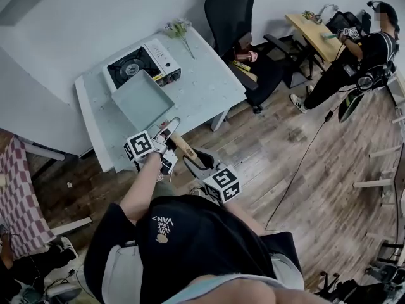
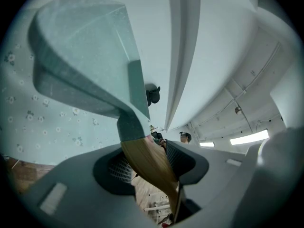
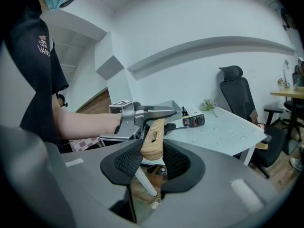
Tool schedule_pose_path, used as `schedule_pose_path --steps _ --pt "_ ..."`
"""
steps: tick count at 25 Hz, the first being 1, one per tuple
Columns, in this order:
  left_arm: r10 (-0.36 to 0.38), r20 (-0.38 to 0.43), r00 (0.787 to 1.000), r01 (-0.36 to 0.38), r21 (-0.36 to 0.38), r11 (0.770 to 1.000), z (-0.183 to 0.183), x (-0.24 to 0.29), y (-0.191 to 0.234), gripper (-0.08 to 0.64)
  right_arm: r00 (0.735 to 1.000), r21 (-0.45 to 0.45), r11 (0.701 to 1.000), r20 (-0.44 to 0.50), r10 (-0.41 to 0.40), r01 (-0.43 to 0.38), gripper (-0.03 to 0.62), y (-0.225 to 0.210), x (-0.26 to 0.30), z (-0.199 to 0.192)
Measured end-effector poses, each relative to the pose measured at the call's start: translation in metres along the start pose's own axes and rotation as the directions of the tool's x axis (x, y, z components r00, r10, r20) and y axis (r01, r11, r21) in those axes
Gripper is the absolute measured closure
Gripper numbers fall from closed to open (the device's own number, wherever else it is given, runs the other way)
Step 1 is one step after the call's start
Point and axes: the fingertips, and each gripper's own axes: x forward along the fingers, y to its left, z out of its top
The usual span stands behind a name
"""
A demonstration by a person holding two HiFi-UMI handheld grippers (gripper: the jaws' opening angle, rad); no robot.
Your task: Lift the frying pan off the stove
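The square pale-green frying pan [image 1: 140,100] hangs over the table, in front of the portable gas stove [image 1: 142,63] and apart from its burner. Its wooden handle [image 1: 183,145] points toward me. My left gripper [image 1: 166,138] is shut on the handle close to the pan. My right gripper [image 1: 193,161] is shut on the handle's free end. In the left gripper view the pan [image 2: 80,65] looms above the handle [image 2: 149,163], which runs between the pads. In the right gripper view the handle end [image 3: 153,139] sits pinched between the black pads, with the left gripper [image 3: 135,120] just beyond it.
The stove stands at the back left of a white table [image 1: 209,87], and a small plant [image 1: 179,29] lies at its far edge. A black office chair [image 1: 243,24] is to the right. Another person [image 1: 361,56] stands by a wooden desk [image 1: 310,30].
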Motion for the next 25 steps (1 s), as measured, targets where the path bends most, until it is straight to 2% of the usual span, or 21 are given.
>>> schedule_pose_path --steps 11,25 --pt "-0.001 -0.008 1.0 0.001 0.002 1.0 0.004 -0.039 0.0 0.379 1.0 -0.004 1.0 0.007 0.003 -0.003 0.457 0.039 0.007 -0.003" --pt "-0.009 -0.041 0.999 0.008 -0.008 1.0 0.061 -0.124 0.029 0.379 0.999 0.01 0.999 0.001 -0.035 0.035 0.457 0.123 0.077 0.0"
